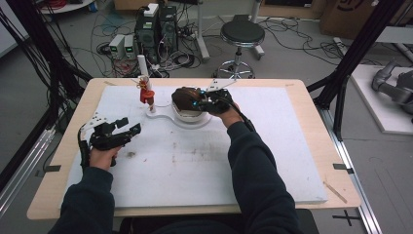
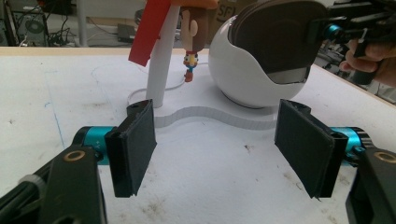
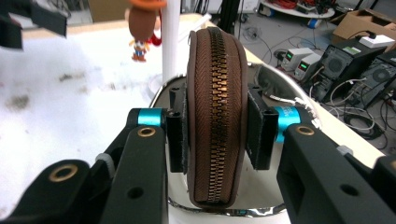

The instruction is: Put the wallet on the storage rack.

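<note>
A brown zippered case (image 3: 215, 107) stands on edge in a white bowl (image 2: 243, 79), and my right gripper (image 3: 215, 130) is shut on it, pads pressing both flat sides. In the high view the brown case (image 1: 185, 99) and my right gripper (image 1: 203, 103) sit over the bowl (image 1: 187, 117) at the table's middle back. A small cowboy figure (image 2: 191, 44) hangs from a white post (image 2: 161, 60) on the same white base (image 2: 205, 116). My left gripper (image 1: 127, 127) rests open at the left, its jaws wide apart over bare foam (image 2: 215, 154), short of the base.
The white foam mat (image 1: 204, 161) covers the wooden table (image 1: 336, 161). A black stool (image 1: 242, 36) and electronics with cables (image 1: 151, 34) stand on the floor behind the table. Black frame posts (image 1: 350, 63) rise at both sides.
</note>
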Demonstrator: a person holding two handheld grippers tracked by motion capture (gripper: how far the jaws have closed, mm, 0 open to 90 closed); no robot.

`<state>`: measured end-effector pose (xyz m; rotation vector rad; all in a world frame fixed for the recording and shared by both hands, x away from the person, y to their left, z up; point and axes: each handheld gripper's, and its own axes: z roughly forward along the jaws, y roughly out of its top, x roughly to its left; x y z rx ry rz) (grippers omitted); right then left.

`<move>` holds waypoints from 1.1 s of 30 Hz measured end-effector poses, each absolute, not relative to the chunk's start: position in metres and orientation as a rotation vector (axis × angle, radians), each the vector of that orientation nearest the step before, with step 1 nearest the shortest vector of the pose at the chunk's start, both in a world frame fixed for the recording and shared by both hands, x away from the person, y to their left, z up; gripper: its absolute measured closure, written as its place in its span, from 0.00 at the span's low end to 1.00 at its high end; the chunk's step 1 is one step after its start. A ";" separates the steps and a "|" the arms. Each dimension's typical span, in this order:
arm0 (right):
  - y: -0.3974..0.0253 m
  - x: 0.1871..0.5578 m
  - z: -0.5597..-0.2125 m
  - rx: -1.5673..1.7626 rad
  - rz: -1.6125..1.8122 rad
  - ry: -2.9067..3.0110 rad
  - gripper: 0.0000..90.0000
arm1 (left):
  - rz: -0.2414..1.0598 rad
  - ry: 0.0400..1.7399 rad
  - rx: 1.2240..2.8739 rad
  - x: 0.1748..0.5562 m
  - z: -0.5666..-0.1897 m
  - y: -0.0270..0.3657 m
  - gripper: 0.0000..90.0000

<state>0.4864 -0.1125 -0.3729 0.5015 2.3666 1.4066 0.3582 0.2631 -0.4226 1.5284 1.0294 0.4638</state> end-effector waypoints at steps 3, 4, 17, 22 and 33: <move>-0.112 0.488 -0.376 0.536 1.387 2.372 0.72 | 0.462 1.027 1.529 0.358 -0.423 0.263 0.32; -0.113 0.489 -0.376 0.548 1.379 2.374 0.71 | 0.461 1.027 1.528 0.358 -0.423 0.263 0.32; -0.121 0.479 -0.361 0.564 1.433 2.324 0.91 | 0.463 1.025 1.536 0.358 -0.422 0.261 0.32; -0.117 0.483 -0.368 0.625 1.374 2.341 0.92 | 0.459 1.026 1.536 0.358 -0.423 0.261 0.32; -0.175 0.452 -0.349 0.806 1.399 2.279 0.46 | 0.454 1.013 1.496 0.359 -0.420 0.263 0.23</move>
